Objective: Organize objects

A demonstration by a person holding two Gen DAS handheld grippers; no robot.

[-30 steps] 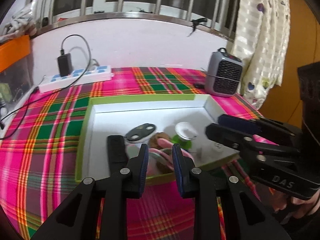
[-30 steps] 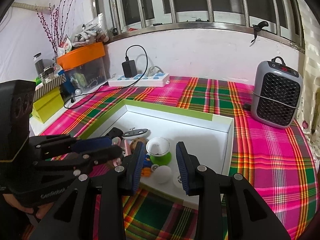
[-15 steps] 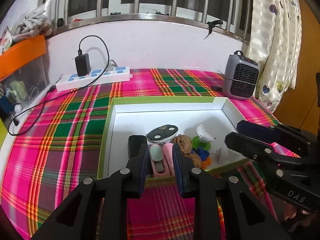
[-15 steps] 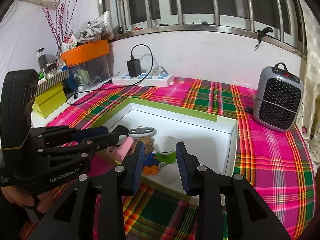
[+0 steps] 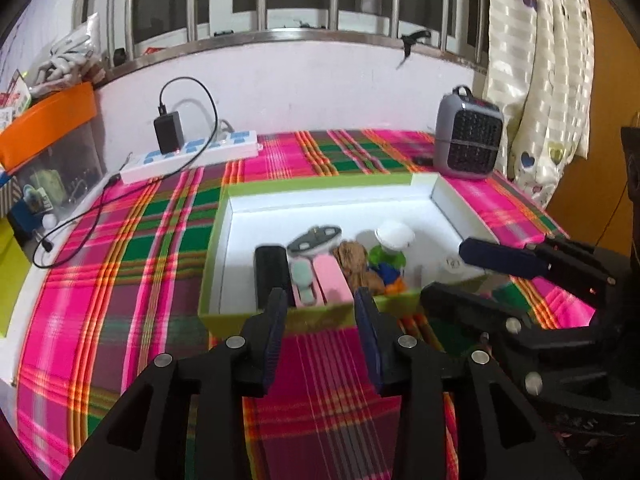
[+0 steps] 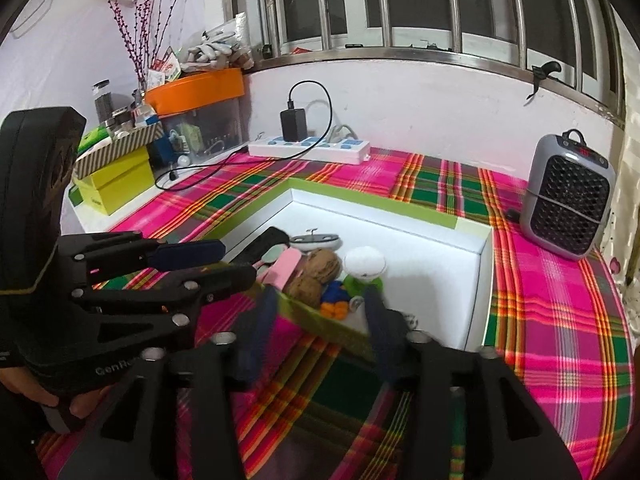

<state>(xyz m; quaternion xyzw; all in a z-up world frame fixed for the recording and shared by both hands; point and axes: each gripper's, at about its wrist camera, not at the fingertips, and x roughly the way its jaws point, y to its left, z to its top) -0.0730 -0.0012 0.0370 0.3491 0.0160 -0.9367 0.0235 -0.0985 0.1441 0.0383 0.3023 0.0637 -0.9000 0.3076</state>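
Observation:
A green-rimmed white box (image 5: 320, 184) (image 6: 484, 264) sits on the plaid cloth. Along its near side lie a black bar (image 5: 270, 272), a pink case (image 5: 328, 284) (image 6: 286, 268), a grey oval tool (image 5: 316, 237), two walnuts (image 6: 320, 266), a green and white toy (image 5: 390, 244) (image 6: 364, 266) and a small blue and orange toy (image 6: 336, 296). My left gripper (image 5: 322, 322) is open and empty, above the cloth just in front of the box. My right gripper (image 6: 320, 316) is open and empty, at the box's near rim.
A grey heater (image 5: 468, 144) (image 6: 568, 208) stands at the back right. A white power strip with a black charger (image 5: 192, 154) (image 6: 308, 146) lies along the back wall. An orange-lidded bin (image 6: 196, 92) and yellow-green boxes (image 6: 116, 184) stand at the left.
Both grippers have pulled back toward me and away from the box, staying open. The objects in the box have not moved.

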